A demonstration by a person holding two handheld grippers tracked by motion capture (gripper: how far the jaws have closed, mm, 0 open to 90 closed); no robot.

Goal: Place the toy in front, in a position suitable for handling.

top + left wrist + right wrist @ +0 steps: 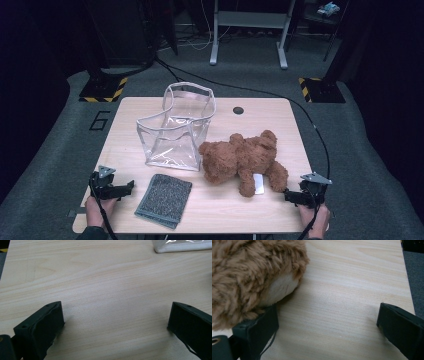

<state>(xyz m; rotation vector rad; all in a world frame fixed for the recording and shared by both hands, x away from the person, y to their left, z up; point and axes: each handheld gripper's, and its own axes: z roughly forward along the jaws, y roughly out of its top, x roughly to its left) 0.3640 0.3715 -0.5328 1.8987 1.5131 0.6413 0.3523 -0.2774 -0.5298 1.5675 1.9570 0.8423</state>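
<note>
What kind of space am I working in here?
Likely a lab or recording studio: a light wooden table on grey carpet, hazard-striped stand bases, cables on the floor, and dark surroundings.

Bare wood lies open along the left side of the bench (125,130), from the near corner up past the clear bag (175,127), and a gripper could travel there unhindered. The left gripper (122,189) sits at that near corner with its jaws wide and nothing but wood between them. Just to its right the grey cloth (164,200) lies flat. The bag stands tall mid-bench, touching the teddy bear (242,160), so no gap runs between them. The right gripper (290,196), jaws apart, has the bear's foot (279,287) against its left jaw; wood is free toward the right edge.
</note>
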